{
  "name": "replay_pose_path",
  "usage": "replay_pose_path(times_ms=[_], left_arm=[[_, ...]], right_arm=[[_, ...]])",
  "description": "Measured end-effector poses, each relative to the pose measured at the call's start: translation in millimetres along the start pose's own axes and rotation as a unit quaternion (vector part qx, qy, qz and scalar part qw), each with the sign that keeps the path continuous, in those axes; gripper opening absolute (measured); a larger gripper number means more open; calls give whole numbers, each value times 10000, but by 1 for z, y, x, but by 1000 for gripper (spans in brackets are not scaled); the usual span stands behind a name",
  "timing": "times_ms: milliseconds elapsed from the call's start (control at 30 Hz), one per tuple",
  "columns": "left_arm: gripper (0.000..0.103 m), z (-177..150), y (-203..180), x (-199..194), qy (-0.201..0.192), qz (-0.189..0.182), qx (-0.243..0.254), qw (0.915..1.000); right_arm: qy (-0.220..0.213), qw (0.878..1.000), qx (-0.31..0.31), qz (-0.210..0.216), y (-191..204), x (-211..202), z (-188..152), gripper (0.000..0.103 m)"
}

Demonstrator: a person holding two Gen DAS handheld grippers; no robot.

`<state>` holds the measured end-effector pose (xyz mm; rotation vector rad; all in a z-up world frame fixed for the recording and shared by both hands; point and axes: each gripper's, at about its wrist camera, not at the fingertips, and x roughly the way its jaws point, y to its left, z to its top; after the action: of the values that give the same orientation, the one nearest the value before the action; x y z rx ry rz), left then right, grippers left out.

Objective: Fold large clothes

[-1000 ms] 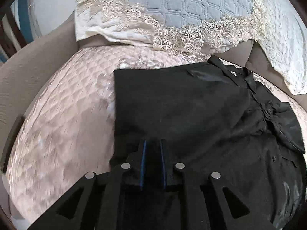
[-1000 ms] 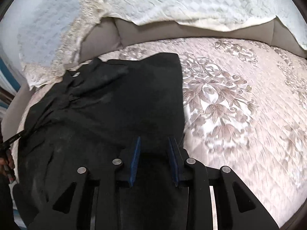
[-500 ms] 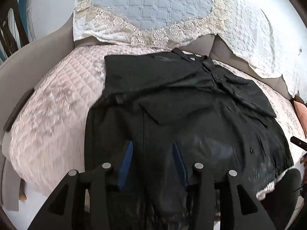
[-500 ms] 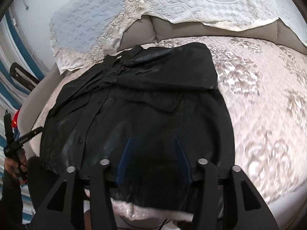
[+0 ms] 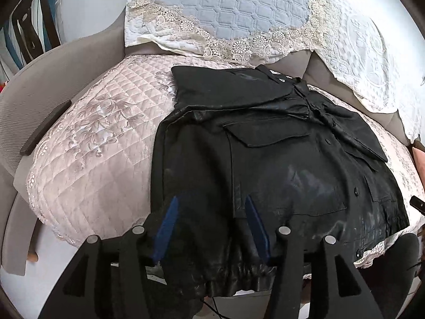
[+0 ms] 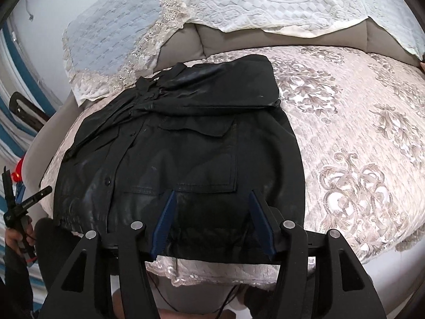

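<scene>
Both grippers have drawn back toward the near edge of the sofa seat, so far more of the black jacket [image 5: 279,164] shows than a second ago, and their jaws have just been opening with nothing pinched between them. Widest in view is the quilted seat cover [image 5: 101,143], with the lace-trimmed pillow [image 5: 231,8] behind. On it the jacket lies front up, sleeves tucked in and its upper part lapped over, hem hanging at the near edge. Judging from this, the side folds look done; halving the body remains. The left gripper [image 5: 209,228] and right gripper [image 6: 211,220] hover released above the elastic hem [image 5: 239,276].
</scene>
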<state>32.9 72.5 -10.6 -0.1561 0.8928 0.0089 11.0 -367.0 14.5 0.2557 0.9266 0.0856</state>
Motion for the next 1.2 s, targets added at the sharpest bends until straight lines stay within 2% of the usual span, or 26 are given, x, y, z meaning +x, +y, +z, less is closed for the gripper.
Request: replay_pose_path(times_ms=[133, 233, 300, 433, 467, 533, 633, 733, 833, 900, 933, 1000, 1067, 1200], left_arm=[[58, -2, 7, 1, -8, 108, -40, 9999], [60, -2, 20, 6, 72, 223, -206, 9995], [60, -4, 29, 13, 189, 287, -338, 9988], [60, -10, 47, 35, 588, 128, -699, 9957], [62, -11, 47, 37, 550, 111, -744, 9957], [67, -11, 43, 37, 509, 81, -748, 9959], [71, -16, 34, 36, 555, 14, -627, 9965], [71, -28, 26, 33, 621, -72, -521, 9967], [71, -37, 26, 29, 710, -242, -654, 9950], [71, -40, 27, 29, 753, -344, -784, 9935], [71, -42, 28, 29, 766, -381, -845, 9927], [70, -43, 30, 30, 785, -415, -951, 9915], [66, -43, 31, 29, 804, -427, -1021, 9906], [57, -44, 39, 29, 863, -512, -1194, 9878]], right_arm=[[-22, 9999, 72, -83, -7, 1, 1, 59], [18, 9994, 258, -218, -29, 3, 5, 70], [41, 9987, 407, -291, -44, 4, 7, 70], [229, 9955, 859, -332, -79, 13, 12, 70], [331, 9942, 966, -329, -86, 17, 12, 70], [557, 9925, 1068, -183, -89, 26, 8, 70], [822, 9907, 1033, 319, -79, 33, -5, 70], [879, 9898, 971, 553, -67, 31, -17, 71], [894, 9863, 1143, 788, -66, 27, -23, 70], [949, 9836, 1208, 940, -67, 28, -24, 62], [992, 9828, 1221, 964, -67, 31, -25, 53], [1003, 9836, 1208, 887, -67, 33, -25, 46], [1047, 9821, 1274, 910, -70, 35, -22, 28], [1154, 9817, 1166, 966, -65, 40, -22, 15]])
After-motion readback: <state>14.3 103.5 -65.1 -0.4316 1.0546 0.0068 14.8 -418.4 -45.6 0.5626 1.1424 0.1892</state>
